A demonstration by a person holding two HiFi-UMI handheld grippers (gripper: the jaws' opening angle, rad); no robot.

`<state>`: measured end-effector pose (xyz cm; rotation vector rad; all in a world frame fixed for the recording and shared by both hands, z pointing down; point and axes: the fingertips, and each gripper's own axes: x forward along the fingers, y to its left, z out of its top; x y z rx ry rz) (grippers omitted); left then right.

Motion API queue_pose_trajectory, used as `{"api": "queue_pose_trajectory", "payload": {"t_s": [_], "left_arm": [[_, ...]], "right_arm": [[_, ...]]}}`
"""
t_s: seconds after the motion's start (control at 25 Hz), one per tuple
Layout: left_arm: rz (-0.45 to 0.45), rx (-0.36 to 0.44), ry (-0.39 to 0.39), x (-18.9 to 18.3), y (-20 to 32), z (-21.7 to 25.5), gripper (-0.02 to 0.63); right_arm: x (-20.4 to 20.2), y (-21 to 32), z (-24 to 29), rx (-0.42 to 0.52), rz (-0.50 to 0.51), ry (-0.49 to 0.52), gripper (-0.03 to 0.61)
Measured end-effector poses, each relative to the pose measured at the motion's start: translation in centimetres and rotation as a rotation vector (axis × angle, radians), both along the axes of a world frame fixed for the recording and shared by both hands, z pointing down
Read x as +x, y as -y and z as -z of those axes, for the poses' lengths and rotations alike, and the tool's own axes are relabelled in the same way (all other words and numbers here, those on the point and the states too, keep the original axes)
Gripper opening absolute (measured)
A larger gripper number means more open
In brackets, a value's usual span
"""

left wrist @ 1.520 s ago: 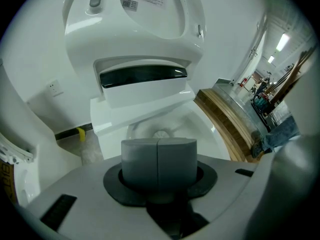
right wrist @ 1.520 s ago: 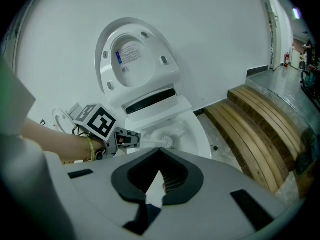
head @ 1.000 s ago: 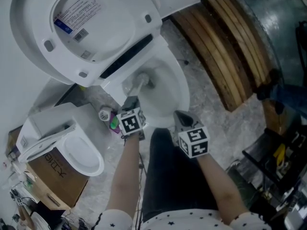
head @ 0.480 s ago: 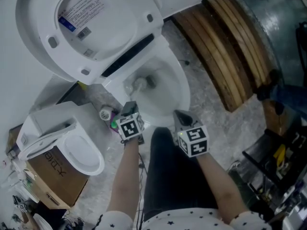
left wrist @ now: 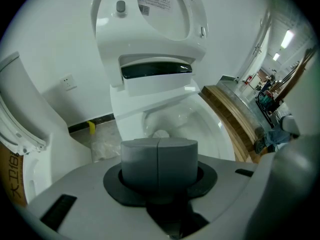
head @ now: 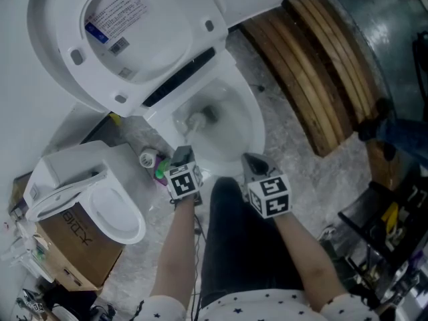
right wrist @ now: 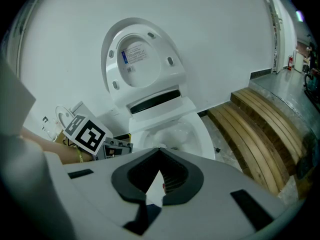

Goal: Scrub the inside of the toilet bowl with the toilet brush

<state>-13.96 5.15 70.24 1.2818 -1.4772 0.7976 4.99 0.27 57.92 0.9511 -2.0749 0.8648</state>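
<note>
The white toilet (head: 249, 134) stands with its lid (head: 127, 35) raised, and its bowl (left wrist: 200, 124) is open in front of both grippers. The brush's white head (head: 196, 119) sits down inside the bowl near the drain; in the left gripper view it peeks over the pads (left wrist: 160, 133). My left gripper (head: 182, 154) hangs over the bowl's near left rim, shut on the brush handle, which its grey pads (left wrist: 140, 159) hide. My right gripper (head: 251, 160) hovers at the near right rim, shut, with nothing in it (right wrist: 159, 151).
A second toilet (head: 100, 206) rests on a cardboard box (head: 73, 246) at the left. Small bottles (head: 152, 160) lie on the floor beside the toilet's base. Curved wooden planks (head: 321, 65) fill the right side. The person's dark trouser leg (head: 234, 246) is directly below the grippers.
The left gripper has drawn back slightly toward the near rim with the brush, and the brush head has shifted a little in the bowl. The right gripper has stayed put.
</note>
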Motion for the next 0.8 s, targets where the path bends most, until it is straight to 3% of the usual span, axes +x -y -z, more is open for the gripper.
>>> {"api": "queue_pose_trajectory", "payload": {"t_s": [0.56,0.8], "left_arm": [[-0.037,-0.037,-0.001,2.0,-2.3,-0.2,0.152],[-0.063,-0.018,-0.028,4.0,-2.5,-0.2,0.152]], "right_arm": [[0.8,-0.6,0.0,-0.002,-0.006,-0.002,0.008],[1.3,-0.8,0.0,-0.002,-0.01,-0.003,0.008]]}}
